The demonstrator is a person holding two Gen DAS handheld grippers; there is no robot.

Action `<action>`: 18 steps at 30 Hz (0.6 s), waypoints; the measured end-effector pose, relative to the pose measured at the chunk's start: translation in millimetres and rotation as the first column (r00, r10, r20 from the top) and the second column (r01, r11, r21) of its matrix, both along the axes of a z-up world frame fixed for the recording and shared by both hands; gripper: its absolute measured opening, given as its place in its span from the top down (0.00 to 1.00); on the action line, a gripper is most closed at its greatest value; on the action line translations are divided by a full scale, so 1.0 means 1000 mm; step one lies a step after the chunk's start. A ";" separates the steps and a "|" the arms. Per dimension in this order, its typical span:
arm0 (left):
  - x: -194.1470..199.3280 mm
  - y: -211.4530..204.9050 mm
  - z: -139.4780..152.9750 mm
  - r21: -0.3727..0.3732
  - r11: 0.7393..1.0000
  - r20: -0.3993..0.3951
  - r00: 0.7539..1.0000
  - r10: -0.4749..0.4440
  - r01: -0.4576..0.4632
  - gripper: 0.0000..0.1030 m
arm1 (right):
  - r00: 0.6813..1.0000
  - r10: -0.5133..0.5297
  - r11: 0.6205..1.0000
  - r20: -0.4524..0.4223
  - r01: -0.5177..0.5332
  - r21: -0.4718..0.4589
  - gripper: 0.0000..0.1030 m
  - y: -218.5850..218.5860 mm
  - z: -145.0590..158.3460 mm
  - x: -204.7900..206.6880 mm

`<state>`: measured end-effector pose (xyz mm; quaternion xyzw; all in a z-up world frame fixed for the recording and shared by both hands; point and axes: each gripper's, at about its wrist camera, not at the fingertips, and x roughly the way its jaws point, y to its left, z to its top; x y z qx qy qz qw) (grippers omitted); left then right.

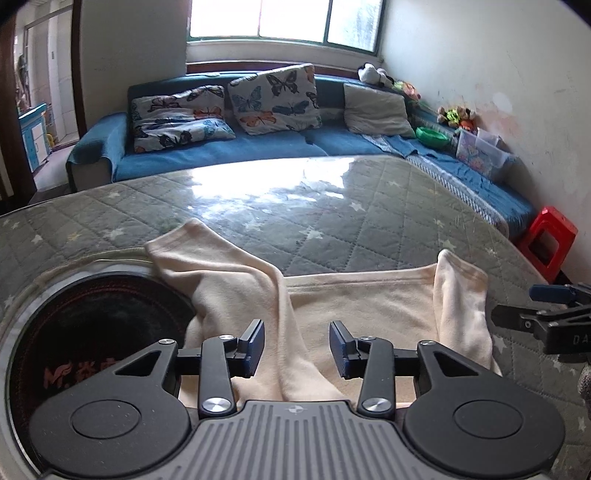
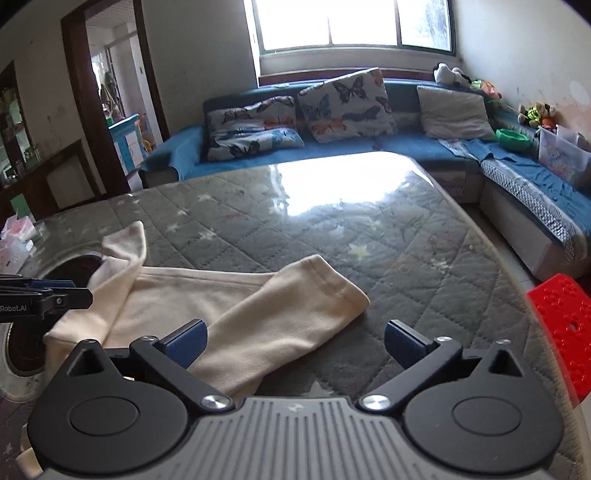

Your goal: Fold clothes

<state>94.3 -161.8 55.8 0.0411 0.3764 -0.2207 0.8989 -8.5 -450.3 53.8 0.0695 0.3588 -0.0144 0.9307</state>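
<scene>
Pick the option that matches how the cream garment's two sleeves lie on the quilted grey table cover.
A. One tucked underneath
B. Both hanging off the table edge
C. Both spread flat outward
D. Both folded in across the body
D: the cream garment has its left sleeve and right sleeve laid over its body on the quilted grey table cover.

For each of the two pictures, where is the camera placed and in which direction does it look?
Left wrist view: sits on the left gripper, looking forward and down over the cream garment on the quilted table toward the blue sofa; its own open fingers show, and the right gripper at the right edge.
Right wrist view: sits on the right gripper, facing the same way; its wide-open fingers show, with the left gripper at the left edge.
Both share the garment, table, sofa and window.
</scene>
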 end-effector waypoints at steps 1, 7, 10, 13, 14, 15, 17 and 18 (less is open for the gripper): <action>0.002 -0.002 -0.003 0.007 1.000 -0.005 1.000 -0.004 0.004 0.60 | 1.000 -0.005 1.000 -0.007 0.005 -0.001 0.00 0.000 -0.003 0.003; 0.013 -0.007 -0.019 0.049 0.999 -0.025 1.000 -0.018 0.019 0.71 | 0.998 -0.057 0.998 -0.041 0.058 0.036 0.08 -0.013 -0.018 0.025; 0.013 -0.006 -0.024 0.066 0.997 -0.022 0.999 -0.027 0.029 0.88 | 0.996 -0.071 0.996 -0.052 0.073 0.053 0.19 -0.019 -0.025 0.035; 0.009 -0.001 -0.023 0.064 0.998 -0.003 1.000 -0.029 0.030 0.95 | 0.994 -0.094 0.994 -0.057 0.097 0.055 0.27 -0.022 -0.033 0.045; 0.008 0.001 -0.022 0.061 0.998 0.005 1.000 -0.027 0.027 0.96 | 0.994 -0.098 0.994 -0.052 0.100 0.049 0.31 -0.022 -0.033 0.046; 0.006 0.003 -0.021 0.058 0.998 0.014 1.000 -0.025 0.025 0.97 | 0.994 -0.099 0.994 -0.046 0.101 0.045 0.38 -0.021 -0.034 0.047; 0.003 0.008 -0.017 0.046 0.999 0.026 1.000 -0.015 0.013 0.97 | 0.995 -0.097 0.993 -0.037 0.099 0.057 0.57 -0.020 -0.034 0.048; 0.002 0.012 -0.015 0.036 0.999 0.029 1.000 -0.005 0.004 0.97 | 0.994 -0.100 0.993 -0.038 0.102 0.055 0.69 -0.019 -0.034 0.048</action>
